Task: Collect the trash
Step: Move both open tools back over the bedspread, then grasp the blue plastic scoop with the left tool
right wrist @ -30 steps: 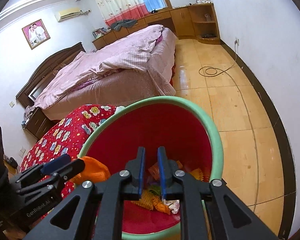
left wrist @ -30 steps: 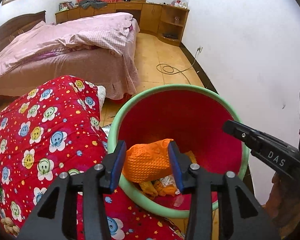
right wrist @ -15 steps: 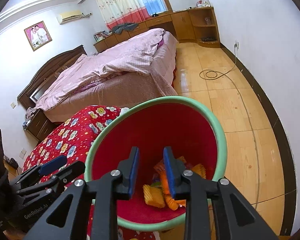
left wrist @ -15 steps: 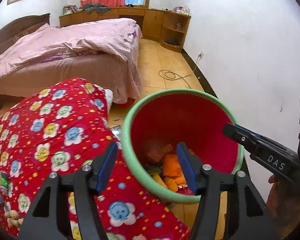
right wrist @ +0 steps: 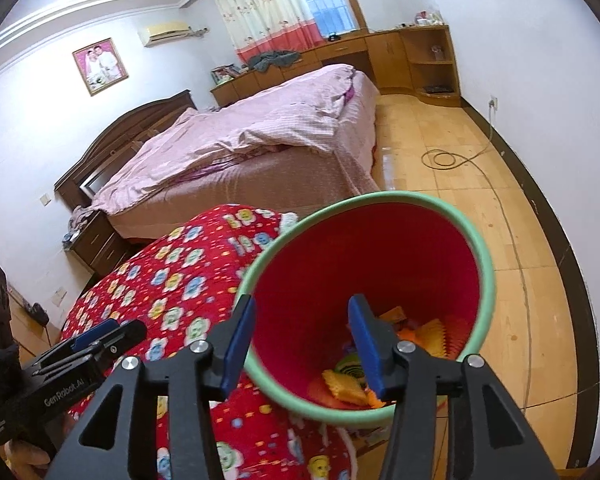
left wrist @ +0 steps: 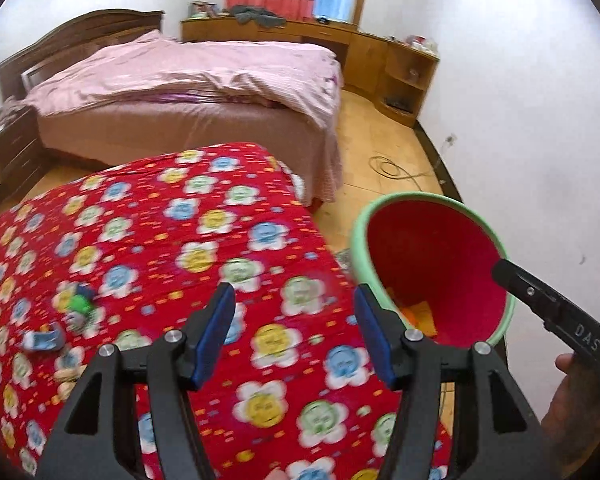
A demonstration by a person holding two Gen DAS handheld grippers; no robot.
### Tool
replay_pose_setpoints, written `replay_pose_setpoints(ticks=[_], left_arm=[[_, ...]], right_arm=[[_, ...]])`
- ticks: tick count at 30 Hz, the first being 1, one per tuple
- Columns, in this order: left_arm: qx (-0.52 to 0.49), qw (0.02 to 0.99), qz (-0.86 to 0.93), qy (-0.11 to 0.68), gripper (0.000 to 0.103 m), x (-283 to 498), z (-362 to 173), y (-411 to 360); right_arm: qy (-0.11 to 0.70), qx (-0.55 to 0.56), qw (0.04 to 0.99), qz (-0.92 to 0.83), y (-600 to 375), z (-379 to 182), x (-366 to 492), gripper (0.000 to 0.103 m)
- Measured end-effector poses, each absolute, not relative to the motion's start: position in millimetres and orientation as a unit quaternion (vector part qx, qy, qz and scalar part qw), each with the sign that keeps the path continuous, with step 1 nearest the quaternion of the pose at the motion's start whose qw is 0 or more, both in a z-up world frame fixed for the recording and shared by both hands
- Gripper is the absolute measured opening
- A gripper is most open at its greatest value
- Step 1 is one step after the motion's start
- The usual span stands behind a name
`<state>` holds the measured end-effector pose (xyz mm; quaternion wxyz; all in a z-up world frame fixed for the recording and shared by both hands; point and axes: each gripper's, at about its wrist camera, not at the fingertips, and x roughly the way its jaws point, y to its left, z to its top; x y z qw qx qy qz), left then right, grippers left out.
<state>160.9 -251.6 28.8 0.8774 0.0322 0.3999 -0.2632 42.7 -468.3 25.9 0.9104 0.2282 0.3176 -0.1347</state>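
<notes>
On the red flowered quilt [left wrist: 148,240] small scraps [left wrist: 78,304] remain uncollected; the red bin [right wrist: 380,264] beside it holds wrappers. Both claws, left [left wrist: 294,332] and right [right wrist: 300,340], are parted and empty, the right's jaws just opened. A reach to the scraps is called for next.

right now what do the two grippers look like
Both the left gripper and the right gripper are matt black, with angular open-frame arms, silver pivot bolts and flat blue pads inside the fingers. White lettering marks their sides: "DAS" on the right one, "GenRobot.AI" on the left. No cables or sleeves show.
</notes>
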Motion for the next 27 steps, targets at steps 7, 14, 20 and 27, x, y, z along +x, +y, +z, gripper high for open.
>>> replay_pose_setpoints(ticks=[7, 14, 20, 27], left_arm=[[0.014, 0.89, -0.219, 0.4, 0.061, 162, 33, -201], [0.012, 0.899, -0.183, 0.398, 0.061, 162, 36, -154], [0.01, 0.906, -0.152, 0.396, 0.061, 166, 37, -117], [0.003, 0.911, -0.116, 0.395, 0.061, 172, 34, -76]], right_arm=[[0.322, 0.21, 0.916, -0.111, -432, 33, 46, 0.058], [0.332, 0.192, 0.919, -0.092, -391, 39, 54, 0.064], [0.344, 0.179, 0.918, -0.082, -362, 38, 64, 0.064], [0.36, 0.162, 0.917, -0.066, -330, 33, 78, 0.064]])
